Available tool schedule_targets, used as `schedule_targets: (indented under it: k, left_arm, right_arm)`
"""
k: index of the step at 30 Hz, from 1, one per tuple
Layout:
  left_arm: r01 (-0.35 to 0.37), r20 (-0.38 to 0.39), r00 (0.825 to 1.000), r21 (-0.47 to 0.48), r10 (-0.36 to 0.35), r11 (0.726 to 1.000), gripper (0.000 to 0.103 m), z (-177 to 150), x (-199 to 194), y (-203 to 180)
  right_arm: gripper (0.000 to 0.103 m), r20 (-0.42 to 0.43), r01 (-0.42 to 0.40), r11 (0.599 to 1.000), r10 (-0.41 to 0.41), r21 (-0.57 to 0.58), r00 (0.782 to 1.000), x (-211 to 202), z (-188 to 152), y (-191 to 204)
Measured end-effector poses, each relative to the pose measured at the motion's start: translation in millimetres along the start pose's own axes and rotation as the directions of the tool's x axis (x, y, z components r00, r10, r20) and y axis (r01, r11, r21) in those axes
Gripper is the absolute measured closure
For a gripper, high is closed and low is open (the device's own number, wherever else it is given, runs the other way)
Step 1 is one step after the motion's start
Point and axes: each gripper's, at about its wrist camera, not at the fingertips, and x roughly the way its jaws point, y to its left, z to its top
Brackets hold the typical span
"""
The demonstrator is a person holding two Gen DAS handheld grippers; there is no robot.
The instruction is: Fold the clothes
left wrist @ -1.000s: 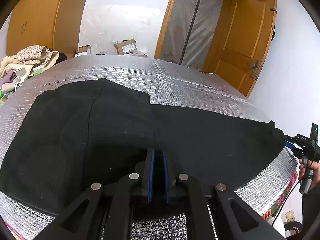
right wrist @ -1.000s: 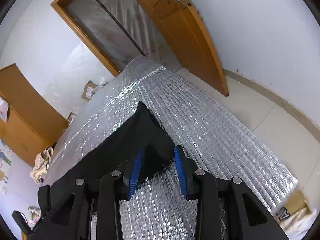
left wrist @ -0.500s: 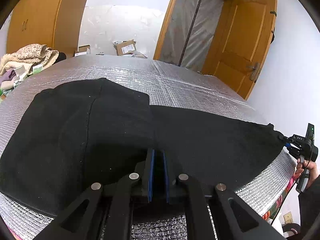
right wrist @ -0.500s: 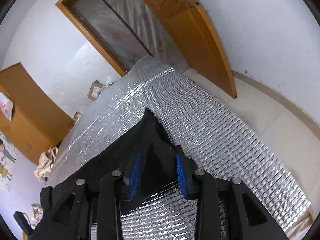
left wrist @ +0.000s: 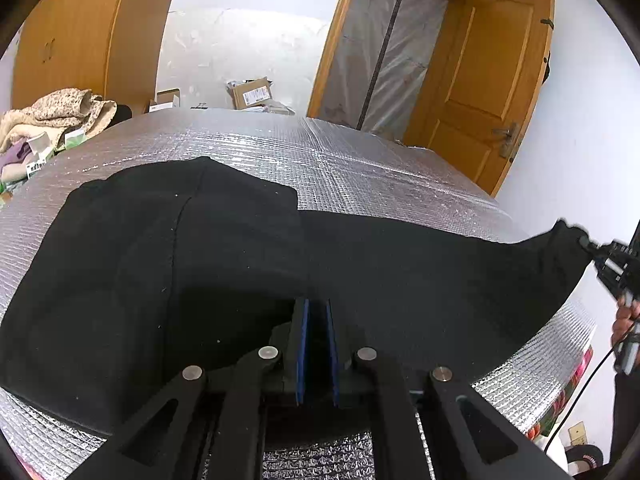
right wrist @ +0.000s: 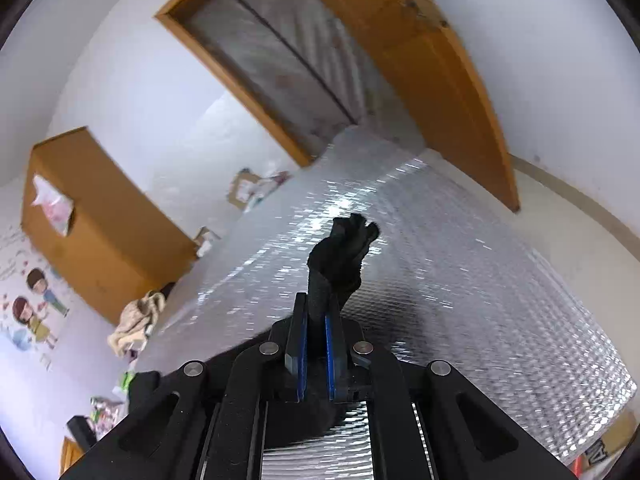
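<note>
A black garment (left wrist: pixel 240 264) lies spread across the silver quilted table cover (left wrist: pixel 360 160). In the left wrist view my left gripper (left wrist: pixel 316 308) sits at the garment's near edge, its blue pads close together with black cloth between them. At the far right of that view the right gripper (left wrist: pixel 592 248) holds the garment's corner off the table. In the right wrist view my right gripper (right wrist: pixel 316 308) has its jaws closing on a bunched black corner (right wrist: pixel 344 256), which sticks up past the fingertips above the cover (right wrist: pixel 460 280).
A pile of beige clothes (left wrist: pixel 52 116) sits at the table's far left. Cardboard boxes (left wrist: pixel 252 94) stand behind the table, near a wooden wardrobe (left wrist: pixel 72 40). An open wooden door (left wrist: pixel 480 92) is at the back right. A person's hand (left wrist: pixel 626 316) holds the right gripper.
The right gripper closed on the garment's right corner and lifted it off the table, bunching the cloth. The left gripper stayed in place.
</note>
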Motion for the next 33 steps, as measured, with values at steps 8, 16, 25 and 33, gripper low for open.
schedule_targets:
  k: [8,16,25,33]
  left_arm:
    - [-0.006,-0.004,1.0,0.02,0.007,1.0,0.094,13.3,-6.0,-9.3]
    - [0.024,0.043,0.999,0.045,-0.026,0.999,0.094,18.7,-24.9,-22.1]
    - [0.079,0.0,0.997,0.084,-0.08,0.993,0.094,9.5,-18.9,-33.5]
    - [0.097,-0.024,0.995,0.088,-0.095,0.991,0.094,5.6,-12.3,-40.0]
  right_arm:
    - [0.096,-0.034,-0.147,0.985,0.145,-0.094,0.989,1.1,-0.7,59.3]
    - [0.096,-0.059,-0.167,0.96,0.158,-0.224,0.986,8.4,-7.5,108.9]
    - [0.065,0.044,0.188,0.982,-0.186,-0.036,0.982,-11.7,-0.4,-2.6]
    - [0.064,-0.045,0.256,0.966,-0.255,0.025,0.966,4.8,-15.7,-71.8]
